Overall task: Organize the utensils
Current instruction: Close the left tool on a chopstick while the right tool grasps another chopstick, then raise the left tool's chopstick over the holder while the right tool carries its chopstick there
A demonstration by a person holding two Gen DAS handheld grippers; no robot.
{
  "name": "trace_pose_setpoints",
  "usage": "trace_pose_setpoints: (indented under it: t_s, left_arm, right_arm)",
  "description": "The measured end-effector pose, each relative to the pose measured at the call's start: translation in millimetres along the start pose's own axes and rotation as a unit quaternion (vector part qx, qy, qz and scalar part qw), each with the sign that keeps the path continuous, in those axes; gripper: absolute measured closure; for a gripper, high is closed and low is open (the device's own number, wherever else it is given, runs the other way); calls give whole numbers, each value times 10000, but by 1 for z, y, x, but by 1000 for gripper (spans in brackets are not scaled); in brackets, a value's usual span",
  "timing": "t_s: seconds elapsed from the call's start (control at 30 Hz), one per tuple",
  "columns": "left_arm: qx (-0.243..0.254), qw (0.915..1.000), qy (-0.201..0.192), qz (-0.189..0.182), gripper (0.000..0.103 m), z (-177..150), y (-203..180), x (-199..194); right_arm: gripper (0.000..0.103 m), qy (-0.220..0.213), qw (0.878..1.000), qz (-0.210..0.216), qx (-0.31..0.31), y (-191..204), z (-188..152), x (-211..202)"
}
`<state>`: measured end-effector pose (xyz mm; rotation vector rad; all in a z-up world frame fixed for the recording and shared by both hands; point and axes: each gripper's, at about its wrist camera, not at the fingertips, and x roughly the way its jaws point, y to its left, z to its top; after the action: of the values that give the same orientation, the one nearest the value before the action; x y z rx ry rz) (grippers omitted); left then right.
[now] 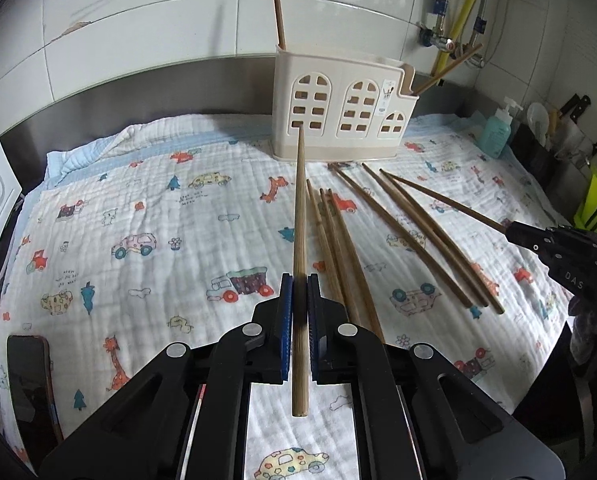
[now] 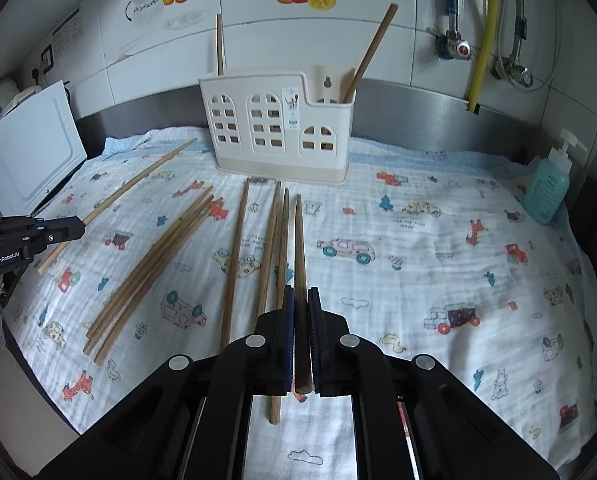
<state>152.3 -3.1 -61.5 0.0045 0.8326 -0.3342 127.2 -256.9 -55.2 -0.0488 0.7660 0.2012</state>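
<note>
A cream holder (image 1: 340, 114) is stood at the back of a cartoon-print cloth (image 1: 158, 216) spread over the tabletop, and everything else is placed from it. In the left wrist view the left claw (image 1: 299, 312) is seen clamped shut on a pale chopstick (image 1: 299, 216), which is pointed straight at the holder's front with its tip just short of the windows. In the right wrist view the right claw (image 2: 300, 320) is seen clamped shut on a darker chopstick (image 2: 299, 248), aimed at the holder's base. Two chopsticks are already stood in the holder: one at its left end (image 2: 220, 44), one leaning from its low right compartment (image 2: 372, 50). Loose chopsticks are left on the cloth in front of the holder, a bundle (image 2: 154, 268) to the front left and three more (image 2: 274, 236) straight before it. Only the left view shows a phone (image 1: 30, 384) at the cloth's near-left edge and a knife block (image 1: 570, 128) far right of the holder. Only the right view shows a white board (image 2: 34, 152) propped left of the holder. A teal soap bottle (image 2: 548, 188) to the holder's right is caught by both views.
</note>
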Motion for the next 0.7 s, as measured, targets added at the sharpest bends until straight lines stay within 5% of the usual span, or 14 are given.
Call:
trace_pose_setpoints:
  t_s: [0.4, 0.7]
  left_arm:
    - [-86, 9995, 306, -31, 97, -4, 7, 7]
    - [-88, 10000, -19, 27, 97, 7, 8, -6]
  right_arm:
    - [96, -376, 9993, 22, -67, 6, 24, -20]
    - [96, -547, 9985, 74, -16, 4, 33, -28]
